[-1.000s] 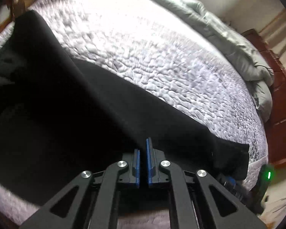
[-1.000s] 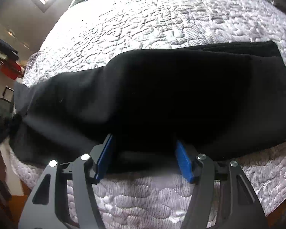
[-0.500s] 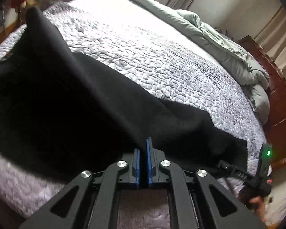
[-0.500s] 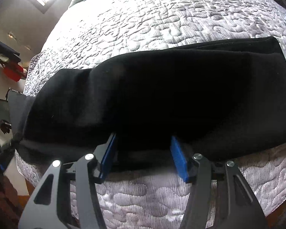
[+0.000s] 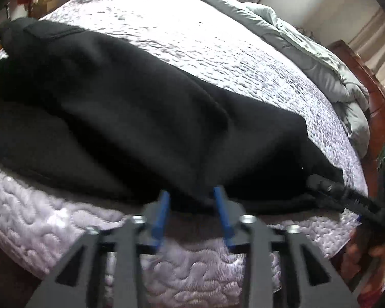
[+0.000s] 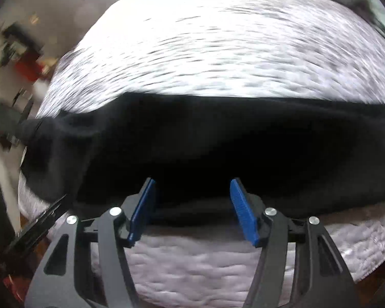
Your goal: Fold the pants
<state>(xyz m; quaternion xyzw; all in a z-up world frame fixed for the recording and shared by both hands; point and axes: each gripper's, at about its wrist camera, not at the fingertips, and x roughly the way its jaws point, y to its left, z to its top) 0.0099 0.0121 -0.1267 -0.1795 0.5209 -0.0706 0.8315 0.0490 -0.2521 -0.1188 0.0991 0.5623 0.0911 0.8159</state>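
Black pants (image 5: 146, 118) lie lengthwise across the near part of a quilted white bed (image 5: 218, 51), folded over on themselves, waistband at the far left. My left gripper (image 5: 191, 196) is open, its blue pads at the pants' near edge with cloth between them but not pinched. My right gripper (image 6: 192, 187) is open wide, its pads either side of the pants' (image 6: 218, 143) near edge. The right gripper also shows at the right of the left wrist view (image 5: 346, 195). The right wrist view is motion-blurred.
A grey duvet (image 5: 308, 51) is bunched along the far side of the bed. A brown wooden bed frame (image 5: 367, 77) stands at the right. The bed's near edge (image 6: 205, 264) runs just under both grippers. Blurred room furniture (image 6: 25, 59) stands to the left.
My left gripper has opened and let go of the pants, which now lie dropped on the bed. My right gripper stays open and has shifted a little.
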